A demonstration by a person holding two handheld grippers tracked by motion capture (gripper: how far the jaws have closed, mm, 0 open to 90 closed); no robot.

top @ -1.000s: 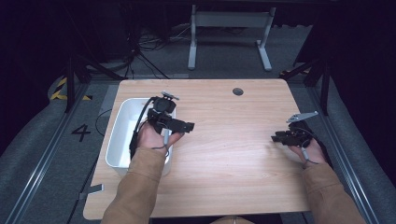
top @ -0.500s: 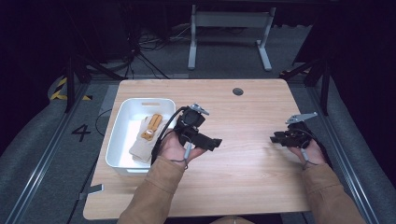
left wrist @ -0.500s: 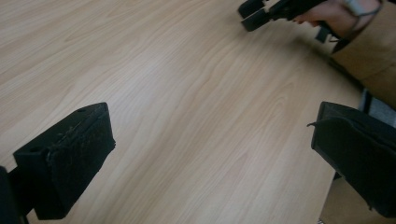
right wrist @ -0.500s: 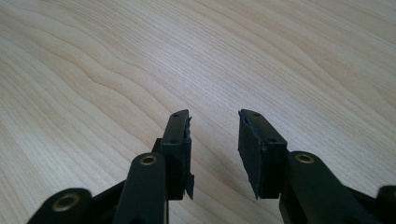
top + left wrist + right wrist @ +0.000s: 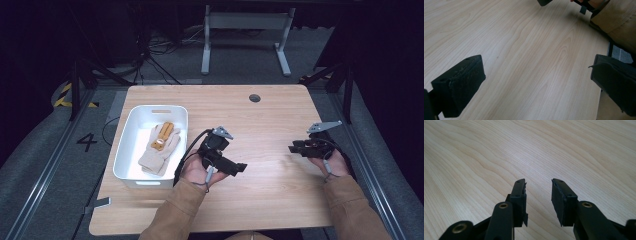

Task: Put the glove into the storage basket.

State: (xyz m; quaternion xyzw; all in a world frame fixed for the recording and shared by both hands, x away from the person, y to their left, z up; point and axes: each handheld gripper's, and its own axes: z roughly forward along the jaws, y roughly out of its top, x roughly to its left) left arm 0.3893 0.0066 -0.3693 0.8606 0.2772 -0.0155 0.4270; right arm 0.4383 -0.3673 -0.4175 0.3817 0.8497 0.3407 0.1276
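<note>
A beige knit glove point(image 5: 159, 147) with an orange-brown patch lies in a white bin point(image 5: 156, 108) at the table's left. To the right of the bin, my left gripper point(image 5: 235, 167) hangs low over the wooden table point(image 5: 270, 125) and points right. Its jaws stand wide open in the left gripper view point(image 5: 536, 67), with bare wood between them. My right gripper point(image 5: 293, 148) rests near the table's right edge and points left. In the right gripper view point(image 5: 539, 182) its jaws are partly apart and hold nothing.
A round cable hole point(image 5: 255, 98) sits in the table's far edge. Past the table a metal stand point(image 5: 245, 30) rises from the grey floor. The other hand's tan sleeve point(image 5: 616, 20) fills the top right of the left gripper view.
My left hand has come off the bin, moving right and lower to the middle of the table, which uncovered the glove. The right hand has stayed put.
</note>
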